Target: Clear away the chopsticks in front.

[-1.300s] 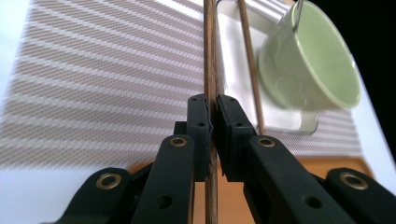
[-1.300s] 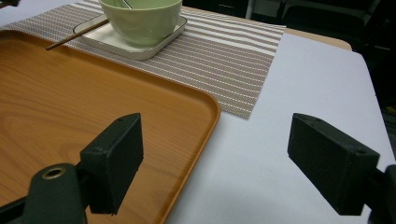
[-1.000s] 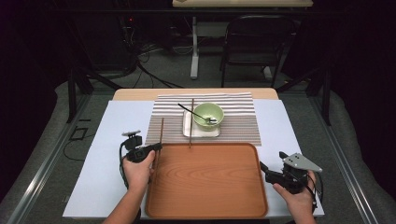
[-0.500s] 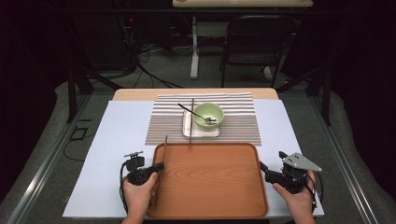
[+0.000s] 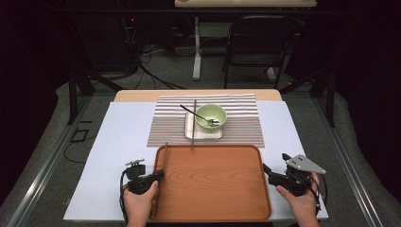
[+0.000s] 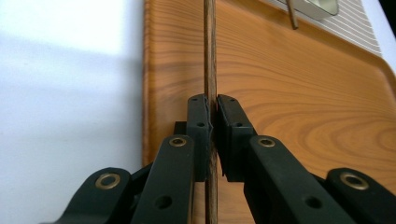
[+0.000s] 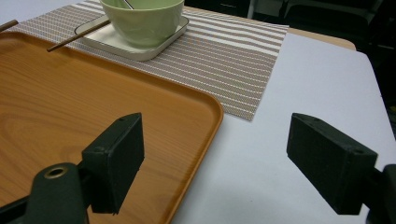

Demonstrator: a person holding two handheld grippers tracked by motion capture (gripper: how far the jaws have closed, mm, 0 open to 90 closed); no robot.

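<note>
Chopstick (image 6: 209, 56) is clamped between closed jaws of left gripper (image 5: 160, 175), along left rim of wooden tray (image 5: 213, 189) | right gripper (image 7: 210, 163) has jaws wide apart at tray's right edge | tray floor bare | ahead: green bowl (image 5: 211, 116) on white plate (image 5: 191, 133), second chopstick (image 5: 194, 124) leaning there, striped mat (image 5: 246, 127).

Over the last second the left gripper (image 5: 160, 175) drew back toward the person, from beside the striped mat (image 5: 161, 127) down to the near left corner of the wooden tray (image 5: 213, 189). The chopstick (image 5: 161, 182) clamped in its jaws travelled with it. A second ago the stick stood off the tray's far left corner; it then lay along the tray's left rim, its far tip just past the tray's far edge.
</note>
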